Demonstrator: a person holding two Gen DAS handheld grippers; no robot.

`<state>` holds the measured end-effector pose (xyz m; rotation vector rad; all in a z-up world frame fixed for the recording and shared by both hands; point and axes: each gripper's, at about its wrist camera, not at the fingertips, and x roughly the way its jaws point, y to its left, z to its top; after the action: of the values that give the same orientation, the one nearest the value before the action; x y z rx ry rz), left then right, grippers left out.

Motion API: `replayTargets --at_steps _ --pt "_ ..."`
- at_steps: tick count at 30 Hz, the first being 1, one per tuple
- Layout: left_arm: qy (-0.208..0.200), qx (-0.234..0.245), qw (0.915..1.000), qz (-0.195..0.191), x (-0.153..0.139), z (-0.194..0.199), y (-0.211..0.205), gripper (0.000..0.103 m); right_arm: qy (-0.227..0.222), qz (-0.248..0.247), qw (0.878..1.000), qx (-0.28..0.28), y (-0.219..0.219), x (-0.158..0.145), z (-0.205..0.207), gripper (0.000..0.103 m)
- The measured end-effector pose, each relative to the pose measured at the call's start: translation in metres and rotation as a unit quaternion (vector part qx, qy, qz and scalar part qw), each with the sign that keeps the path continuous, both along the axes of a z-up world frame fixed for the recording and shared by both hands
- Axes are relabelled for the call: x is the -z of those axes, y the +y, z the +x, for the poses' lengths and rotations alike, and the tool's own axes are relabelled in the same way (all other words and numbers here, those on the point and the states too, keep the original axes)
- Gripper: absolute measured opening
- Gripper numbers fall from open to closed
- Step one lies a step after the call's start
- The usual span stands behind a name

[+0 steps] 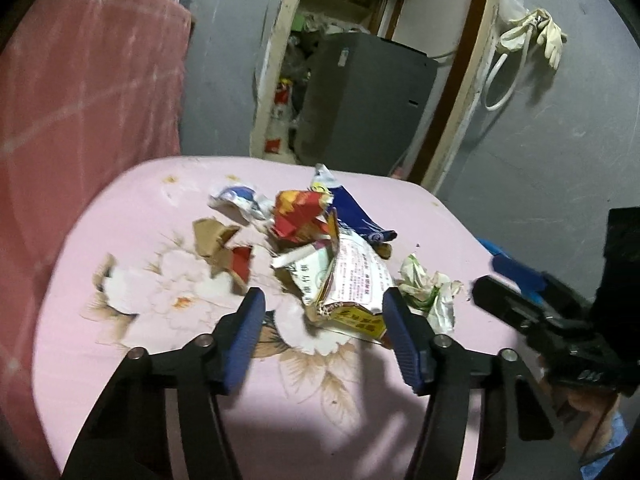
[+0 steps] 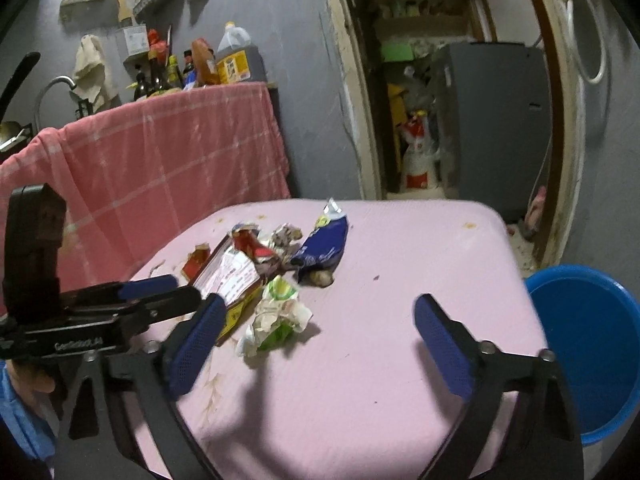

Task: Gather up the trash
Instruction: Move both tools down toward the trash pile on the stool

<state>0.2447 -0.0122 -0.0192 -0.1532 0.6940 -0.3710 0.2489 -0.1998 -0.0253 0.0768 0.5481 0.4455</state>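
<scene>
Trash pile point(image 1: 316, 248) sits on the pink tablecloth point(image 1: 140, 208), straight ahead of the left gripper point(image 1: 324, 332). Left tongs are spread apart, holding nothing, with the flattened printed carton point(image 1: 352, 280) just between and beyond the tips. Right gripper point(image 2: 316, 344) is also spread wide and empty; a crumpled green-white wrapper point(image 2: 276, 316) lies just ahead of its left finger point(image 2: 196, 340), nothing between the tips. Further out: blue snack bag point(image 2: 324, 248), red-yellow wrapper point(image 1: 300, 216), torn cardboard bits point(image 1: 224, 252). Blue bin point(image 2: 588, 344) is off the table edge, right of the right tongs, likely the drop target.

Step in hand looks like the left tongs going for the carton. Best to push forward so the pads straddle the carton's raised folded edge, not the flat sheet, then close firmly; flat paper may slip or drag its neighbours. Right could take the green-white wrapper by shifting left first.

Hard to tell: motion blur smears the pile in the left view, print is unreadable, and how the pieces overlap is unclear. A brownish lump under the blue bag can't be identified. Bin is cut off at the frame edge; its contents are not visible.
</scene>
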Motion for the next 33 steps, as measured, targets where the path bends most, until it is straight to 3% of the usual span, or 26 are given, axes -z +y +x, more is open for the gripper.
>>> replayTargets --at_steps 4,10,17,22,25,27,33 --pt "0.008 0.009 0.9998 -0.017 -0.002 0.003 0.003 0.051 0.024 -0.001 1.0 -0.019 0.005 0.007 0.007 0.072" --pt "0.021 0.024 0.9985 -0.044 -0.001 0.007 0.006 0.036 0.055 0.004 0.998 -0.043 0.008 0.015 0.016 0.056" --pt "0.035 0.029 0.9974 -0.056 0.0 0.009 0.006 0.035 0.078 0.001 0.995 -0.066 0.014 0.022 0.021 0.052" --pt "0.051 0.031 0.9954 -0.075 0.004 0.013 0.011 0.035 0.081 0.0 0.993 -0.08 0.017 0.023 0.021 0.032" --pt "0.051 0.029 0.9953 -0.077 0.003 0.012 0.012 0.033 0.077 -0.001 0.993 -0.087 0.019 0.022 0.019 0.025" --pt "0.051 0.026 0.9954 -0.077 0.002 0.012 0.014 0.023 0.076 -0.002 0.993 -0.089 0.019 0.022 0.018 0.023" --pt "0.053 0.024 0.9955 -0.075 0.003 0.01 0.016 0.023 0.071 0.008 0.994 -0.086 0.016 0.022 0.016 0.02"
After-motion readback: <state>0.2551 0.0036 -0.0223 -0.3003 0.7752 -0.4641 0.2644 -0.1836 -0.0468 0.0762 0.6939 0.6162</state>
